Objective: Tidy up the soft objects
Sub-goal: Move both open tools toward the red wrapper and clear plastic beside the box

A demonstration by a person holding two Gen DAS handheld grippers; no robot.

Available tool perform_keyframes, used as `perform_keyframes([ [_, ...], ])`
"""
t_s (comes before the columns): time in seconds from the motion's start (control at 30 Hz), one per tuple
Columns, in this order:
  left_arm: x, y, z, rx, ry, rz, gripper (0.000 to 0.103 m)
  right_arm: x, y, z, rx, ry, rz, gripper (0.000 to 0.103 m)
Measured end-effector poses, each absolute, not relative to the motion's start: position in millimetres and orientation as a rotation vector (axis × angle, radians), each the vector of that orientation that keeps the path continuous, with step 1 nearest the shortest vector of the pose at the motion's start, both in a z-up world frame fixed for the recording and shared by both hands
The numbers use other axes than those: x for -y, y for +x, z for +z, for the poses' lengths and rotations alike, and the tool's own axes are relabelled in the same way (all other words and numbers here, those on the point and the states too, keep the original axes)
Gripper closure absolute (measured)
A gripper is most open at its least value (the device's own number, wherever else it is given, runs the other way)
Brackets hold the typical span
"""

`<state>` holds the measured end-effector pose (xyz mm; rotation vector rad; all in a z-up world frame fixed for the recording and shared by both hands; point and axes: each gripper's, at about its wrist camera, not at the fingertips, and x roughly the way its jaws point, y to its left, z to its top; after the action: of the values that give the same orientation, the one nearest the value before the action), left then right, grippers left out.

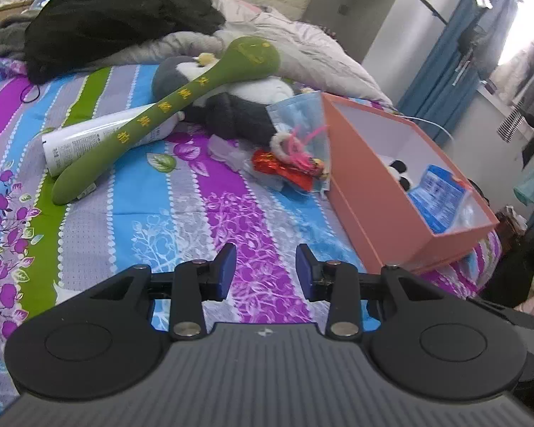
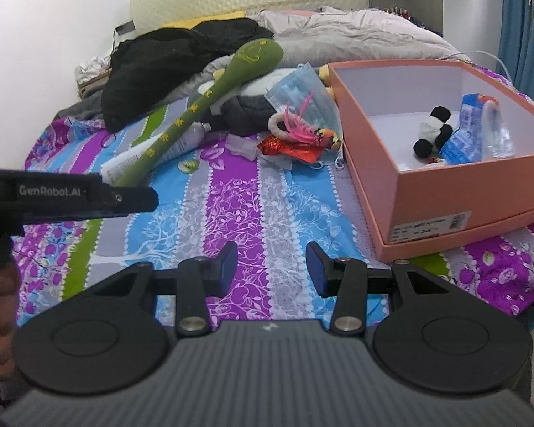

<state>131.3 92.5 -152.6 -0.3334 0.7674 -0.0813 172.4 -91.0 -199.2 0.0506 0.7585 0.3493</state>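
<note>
Plush stick (image 1: 167,121), green, lies on bed (image 1: 195,220) at 11 o'clock from left gripper (image 1: 266,270), well apart; long axis runs 7 to 1 o'clock, fat head up at 1, resting on penguin plush (image 1: 231,106). Left hand looks nearer. Box (image 2: 445,192) sits at 2 o'clock of right gripper (image 2: 272,267). Both fingers part-open, holding nothing.

Box (image 2: 441,192) on bed (image 2: 231,213), right side; small panda (image 2: 432,135) & packet (image 2: 462,138) in box; plush stick (image 2: 203,106) across penguin plush (image 1: 231,106), left of box; mask (image 2: 302,96) btwn
</note>
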Motion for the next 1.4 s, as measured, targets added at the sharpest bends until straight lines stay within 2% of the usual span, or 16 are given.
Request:
perform_keyframes([
  [1.2, -122.3, 311.7, -249.6, -0.807, -0.331, -0.059, 0.061, 52.4, 326.3, -262.0, -0.687, 0.008, 0.219, 0.058],
  [1.23, -122.5, 317.2, -251.8, -0.815, -0.323, -0.061, 0.06, 52.4, 329.3, -263.0, -0.685, 0.008, 0.21, 0.058],
  [1.3, -122.2, 326.0, -255.4, -0.818, -0.307, -0.067, 0.051, 49.6, 333.9, -265.9, -0.676, -0.016, 0.2, 0.058],
  [1.4, -123.7, 336.3, -260.6, -0.818, -0.316, -0.076, 0.051, 49.4, 341.0, -270.3, -0.693, -0.007, 0.205, 0.058],
])
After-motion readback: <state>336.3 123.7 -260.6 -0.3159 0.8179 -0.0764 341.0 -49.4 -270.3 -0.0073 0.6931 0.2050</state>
